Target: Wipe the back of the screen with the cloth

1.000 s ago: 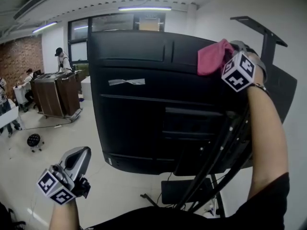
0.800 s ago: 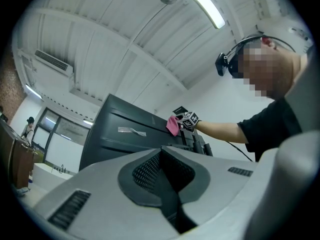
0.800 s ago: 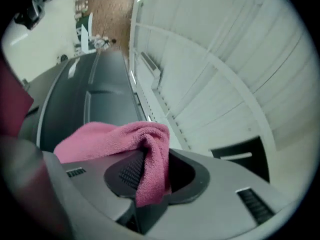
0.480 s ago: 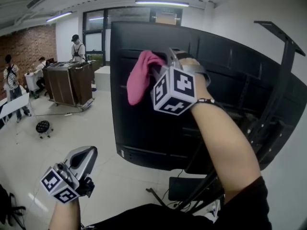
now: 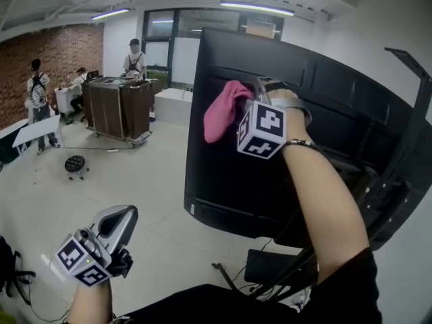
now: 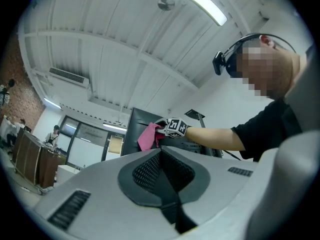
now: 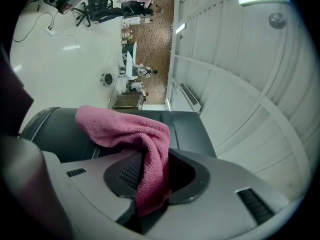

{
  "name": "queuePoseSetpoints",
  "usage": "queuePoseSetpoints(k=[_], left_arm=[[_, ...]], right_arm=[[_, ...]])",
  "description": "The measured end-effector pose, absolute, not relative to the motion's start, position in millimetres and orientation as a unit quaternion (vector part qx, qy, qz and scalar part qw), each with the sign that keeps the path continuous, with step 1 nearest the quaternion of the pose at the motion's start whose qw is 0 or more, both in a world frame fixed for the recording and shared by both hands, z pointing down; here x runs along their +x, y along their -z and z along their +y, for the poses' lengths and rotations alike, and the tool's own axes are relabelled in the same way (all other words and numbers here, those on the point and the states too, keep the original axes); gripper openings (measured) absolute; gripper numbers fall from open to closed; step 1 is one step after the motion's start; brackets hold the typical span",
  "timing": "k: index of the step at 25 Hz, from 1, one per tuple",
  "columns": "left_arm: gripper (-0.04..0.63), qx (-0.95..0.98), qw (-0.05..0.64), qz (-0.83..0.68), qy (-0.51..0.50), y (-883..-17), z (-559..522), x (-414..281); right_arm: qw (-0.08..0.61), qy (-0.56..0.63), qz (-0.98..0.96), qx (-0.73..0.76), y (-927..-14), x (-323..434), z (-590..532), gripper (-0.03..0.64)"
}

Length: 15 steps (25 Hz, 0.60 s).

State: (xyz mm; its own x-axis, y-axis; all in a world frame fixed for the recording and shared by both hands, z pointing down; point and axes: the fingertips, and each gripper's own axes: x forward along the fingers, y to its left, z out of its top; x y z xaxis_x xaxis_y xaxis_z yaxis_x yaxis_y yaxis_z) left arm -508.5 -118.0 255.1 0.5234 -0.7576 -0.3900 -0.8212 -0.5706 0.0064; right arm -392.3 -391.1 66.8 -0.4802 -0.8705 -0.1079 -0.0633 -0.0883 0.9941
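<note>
A large black screen [image 5: 236, 174] on a stand shows its back to me in the head view. My right gripper [image 5: 251, 100] is raised against the upper left part of that back, shut on a pink cloth [image 5: 224, 111] that hangs over the panel. In the right gripper view the pink cloth [image 7: 142, 149] is pinched between the jaws and drapes onto the black screen [image 7: 190, 129]. My left gripper [image 5: 120, 223] hangs low at the left, away from the screen, its jaws closed together with nothing between them [image 6: 165, 184].
The black stand legs and a base box [image 5: 277, 268] lie on the floor under the screen. A brown cabinet on wheels [image 5: 125, 106] and a small stool [image 5: 74, 164] stand to the left, with several people behind. A white wall is at the right.
My right gripper swept the pink cloth leftward across the screen's upper back, from the right part to the left part. The view shifted left. The left gripper stayed low.
</note>
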Motion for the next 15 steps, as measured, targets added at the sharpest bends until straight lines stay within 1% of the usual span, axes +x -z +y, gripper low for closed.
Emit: queuePoseSetpoints(k=[4,10,12,15], left_arm=[[-0.005,-0.890,0.088,0.412,-0.172,-252,-141,-461],[-0.005,-0.907,0.085,0.372,-0.177,-246,-160,-397],[-0.005,-0.909,0.086,0.366,-0.178,-246,-167,-376],[-0.005,-0.908,0.083,0.366,-0.186,-249,-179,-362]], right_arm=[[0.343,0.622,-0.567,0.416,-57,-302,-392,0.110],[0.400,0.623,-0.514,0.433,-54,-175,-390,0.112],[0.413,0.626,-0.497,0.437,-55,-143,-389,0.112],[0.430,0.632,-0.475,0.437,-56,-120,-390,0.112]])
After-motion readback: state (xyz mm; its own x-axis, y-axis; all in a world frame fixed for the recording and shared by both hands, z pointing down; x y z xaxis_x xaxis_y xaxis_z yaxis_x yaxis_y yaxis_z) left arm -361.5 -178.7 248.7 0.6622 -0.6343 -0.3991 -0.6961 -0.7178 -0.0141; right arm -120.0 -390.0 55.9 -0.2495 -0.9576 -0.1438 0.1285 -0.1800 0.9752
